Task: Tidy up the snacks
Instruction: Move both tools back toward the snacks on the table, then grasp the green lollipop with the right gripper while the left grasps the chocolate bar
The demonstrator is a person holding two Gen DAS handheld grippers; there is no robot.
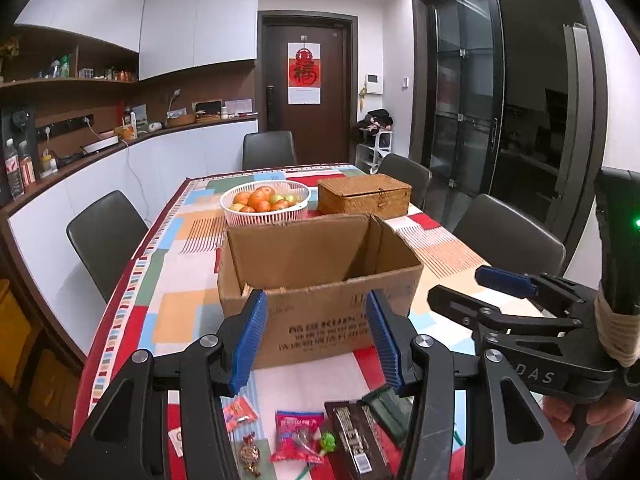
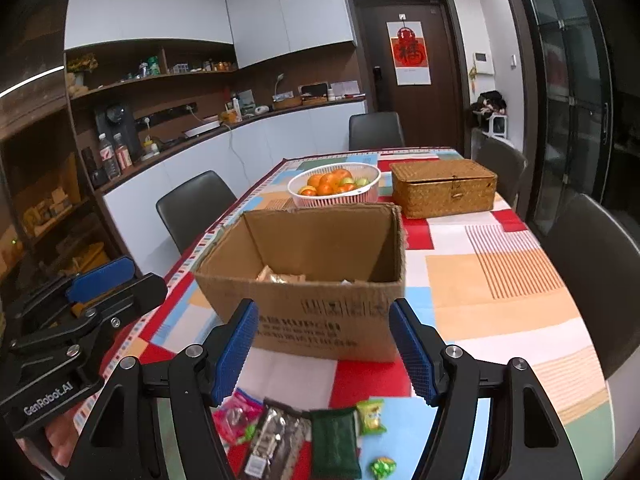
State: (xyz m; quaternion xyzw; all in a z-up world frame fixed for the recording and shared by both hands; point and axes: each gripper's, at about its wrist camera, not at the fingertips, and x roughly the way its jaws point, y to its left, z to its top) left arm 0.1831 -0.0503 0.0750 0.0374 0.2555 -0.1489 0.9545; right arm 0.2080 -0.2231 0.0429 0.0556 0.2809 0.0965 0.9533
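Note:
An open cardboard box (image 1: 320, 280) stands on the patterned table; in the right wrist view (image 2: 312, 280) a few wrapped snacks lie inside it. Loose snacks lie at the near table edge: a pink packet (image 1: 298, 436), a dark brown packet (image 1: 356, 436), a dark green packet (image 2: 334, 440), a light green packet (image 2: 371, 416) and small candies. My left gripper (image 1: 316, 344) is open and empty above them. My right gripper (image 2: 326, 354) is open and empty too. Each gripper shows in the other's view, the right one (image 1: 484, 284) and the left one (image 2: 116, 280).
A white basket of oranges and apples (image 1: 266, 200) and a closed wicker box (image 1: 364, 196) stand behind the cardboard box. Dark chairs (image 1: 106, 236) surround the table. A counter and shelves run along the left wall.

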